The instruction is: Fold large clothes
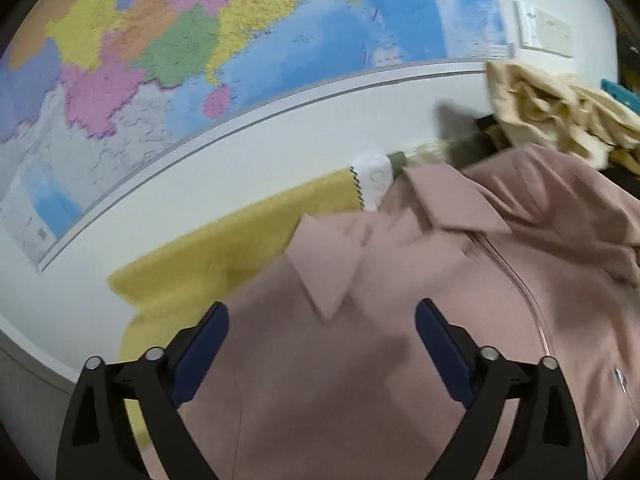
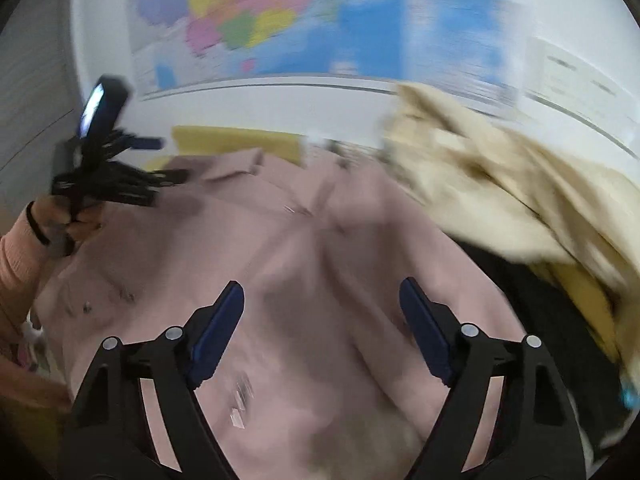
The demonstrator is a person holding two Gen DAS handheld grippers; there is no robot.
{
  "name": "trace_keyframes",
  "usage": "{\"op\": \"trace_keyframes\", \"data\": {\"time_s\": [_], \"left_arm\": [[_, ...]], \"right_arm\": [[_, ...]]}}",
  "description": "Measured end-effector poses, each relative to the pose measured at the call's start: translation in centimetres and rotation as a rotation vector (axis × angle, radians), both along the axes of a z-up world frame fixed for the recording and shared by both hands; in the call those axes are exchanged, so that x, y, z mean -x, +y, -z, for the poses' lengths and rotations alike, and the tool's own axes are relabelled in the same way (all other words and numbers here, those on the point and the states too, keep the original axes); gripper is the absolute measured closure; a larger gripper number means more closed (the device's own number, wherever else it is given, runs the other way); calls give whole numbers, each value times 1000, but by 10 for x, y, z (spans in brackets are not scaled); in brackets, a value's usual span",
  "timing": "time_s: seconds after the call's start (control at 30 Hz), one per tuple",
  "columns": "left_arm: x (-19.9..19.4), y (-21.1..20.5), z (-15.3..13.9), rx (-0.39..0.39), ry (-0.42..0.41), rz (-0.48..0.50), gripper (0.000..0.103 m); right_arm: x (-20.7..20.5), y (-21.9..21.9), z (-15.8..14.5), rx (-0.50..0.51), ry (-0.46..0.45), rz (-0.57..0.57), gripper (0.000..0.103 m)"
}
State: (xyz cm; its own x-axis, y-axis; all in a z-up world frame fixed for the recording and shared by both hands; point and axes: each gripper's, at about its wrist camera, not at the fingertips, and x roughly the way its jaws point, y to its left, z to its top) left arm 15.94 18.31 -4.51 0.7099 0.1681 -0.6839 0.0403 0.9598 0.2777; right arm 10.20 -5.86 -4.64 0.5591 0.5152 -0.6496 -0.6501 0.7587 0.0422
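Left wrist view: your left gripper (image 1: pixel 322 316) tilts downward over the shirt (image 1: pixel 360 360), fingers spread wide, nothing between the blue pads (image 1: pixel 202 354). The shirt is dusty pink, smooth woven cloth with a pointed collar (image 1: pixel 332 268) at frame centre and a placket running down the right. A yellow cloth (image 1: pixel 224 256) with a zigzag edge lies beneath it, centre left. A crumpled cream garment (image 1: pixel 560 108) sits upper right. A colourful map (image 1: pixel 180 40) fills the upper left.

Right wrist view, blurred: your right gripper (image 2: pixel 322 304) angles down over the shirt (image 2: pixel 320 280), fingers fairly wide, holding nothing. Your left hand (image 2: pixel 68 216), in a pink sleeve, grips the other gripper (image 2: pixel 160 160) at the left edge. The cream garment (image 2: pixel 500 184) spreads across the right.
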Motion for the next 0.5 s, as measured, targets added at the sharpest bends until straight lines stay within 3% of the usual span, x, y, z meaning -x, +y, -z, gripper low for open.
{"op": "trace_keyframes", "data": {"time_s": [0.13, 0.27, 0.3, 0.43, 0.47, 0.5], "left_arm": [[-44, -2, 18, -36, 46, -18, 11], [-66, -5, 41, -60, 109, -1, 12], [-69, -4, 45, -66, 117, 2, 19], [-80, 8, 58, 9, 164, -2, 78], [-82, 10, 57, 33, 155, 1, 84], [-82, 11, 56, 28, 144, -4, 96]], "right_arm": [[-55, 76, 13, 57, 23, -20, 29], [-99, 120, 35, 117, 80, -1, 29], [-105, 126, 41, 127, 100, 2, 29], [-133, 135, 64, 129, 150, 46, 42], [-137, 135, 65, 123, 155, 52, 62], [-142, 136, 67, 108, 181, 45, 73]]}}
